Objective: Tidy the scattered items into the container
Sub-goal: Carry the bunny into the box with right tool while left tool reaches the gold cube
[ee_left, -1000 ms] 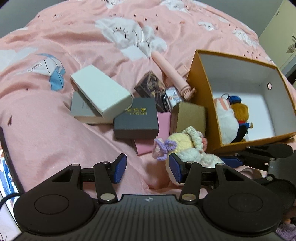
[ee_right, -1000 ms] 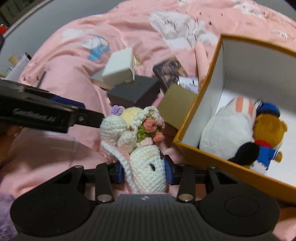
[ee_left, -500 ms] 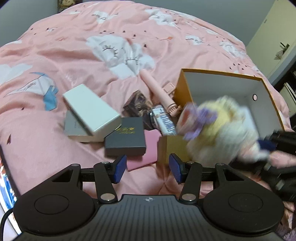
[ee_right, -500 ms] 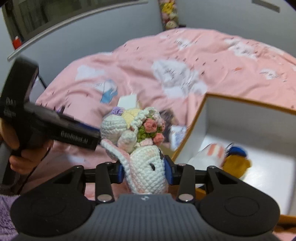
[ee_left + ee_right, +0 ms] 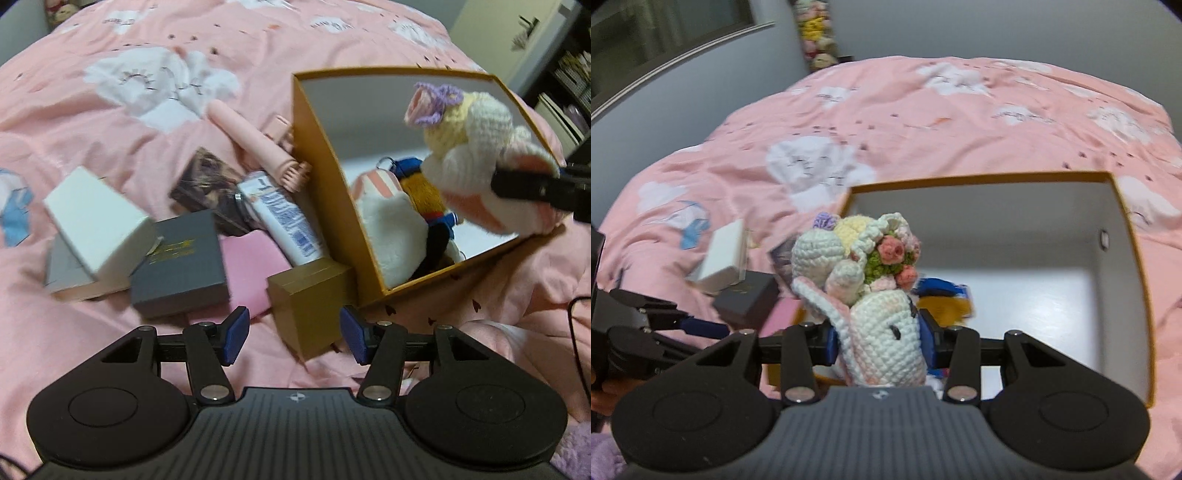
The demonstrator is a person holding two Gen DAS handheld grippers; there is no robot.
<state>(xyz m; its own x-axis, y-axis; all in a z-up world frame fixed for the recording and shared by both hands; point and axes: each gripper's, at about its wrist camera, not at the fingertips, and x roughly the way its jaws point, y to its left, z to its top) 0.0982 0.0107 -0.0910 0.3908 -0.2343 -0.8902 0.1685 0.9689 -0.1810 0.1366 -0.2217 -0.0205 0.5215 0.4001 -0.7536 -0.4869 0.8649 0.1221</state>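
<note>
My right gripper is shut on a crocheted bunny doll with pink flowers and holds it in the air over the near side of the open orange box. The doll also shows in the left wrist view, above the box. Plush toys lie inside the box. My left gripper is open and empty, with a small gold box between its fingers. Scattered to the left are a white box, a dark grey box, a white tube and a pink selfie stick.
Everything lies on a pink quilt with cloud prints. A brown patterned box, a pink flat item and a grey book sit among the scattered items. A grey wall lies beyond the bed.
My right gripper has lifted the crocheted doll off the quilt and carried it right, over the orange box. My left gripper has moved forward to the gold box, still open.
</note>
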